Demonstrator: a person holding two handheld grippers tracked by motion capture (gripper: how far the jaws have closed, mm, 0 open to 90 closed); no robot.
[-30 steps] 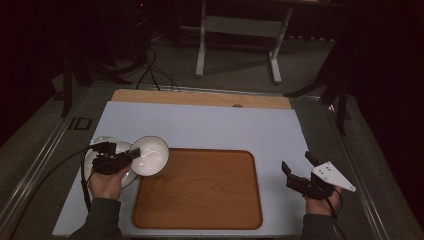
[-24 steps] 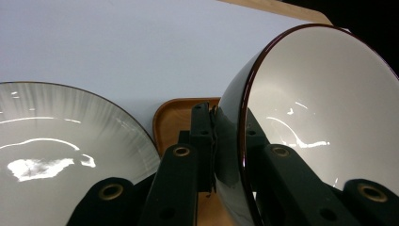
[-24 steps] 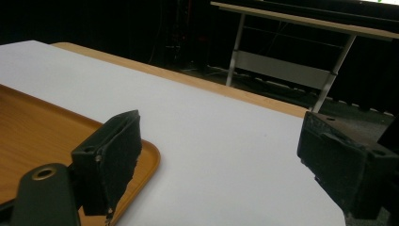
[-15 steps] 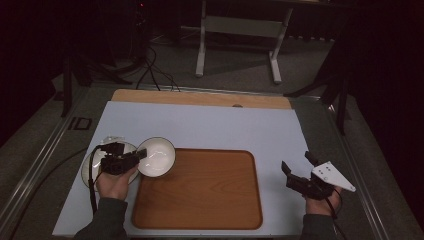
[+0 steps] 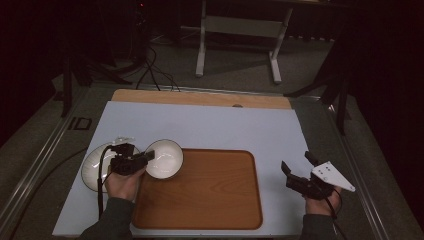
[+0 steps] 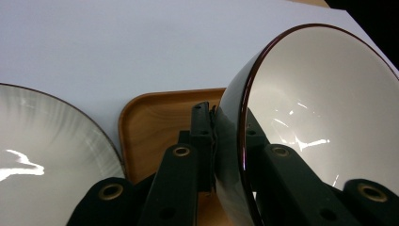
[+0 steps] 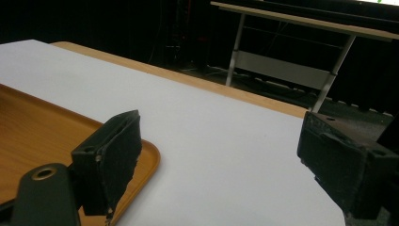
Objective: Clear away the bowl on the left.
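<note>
Jaws of the left gripper (image 5: 145,159) pinch the rim of the white bowl (image 5: 164,158), tilted over the wooden tray's (image 5: 210,195) left edge beside a plate (image 5: 92,167). Farther right, the right gripper (image 5: 296,169) stands spread wide, holding nothing.

The room is dim; light falls from above onto the pale bench (image 5: 215,125), while the surroundings from nine through three o'clock sink into black. White glare streaks the bowl (image 6: 324,108) and plate (image 6: 42,155). The close fingers (image 7: 110,157) look soft, slightly unfocused.
</note>
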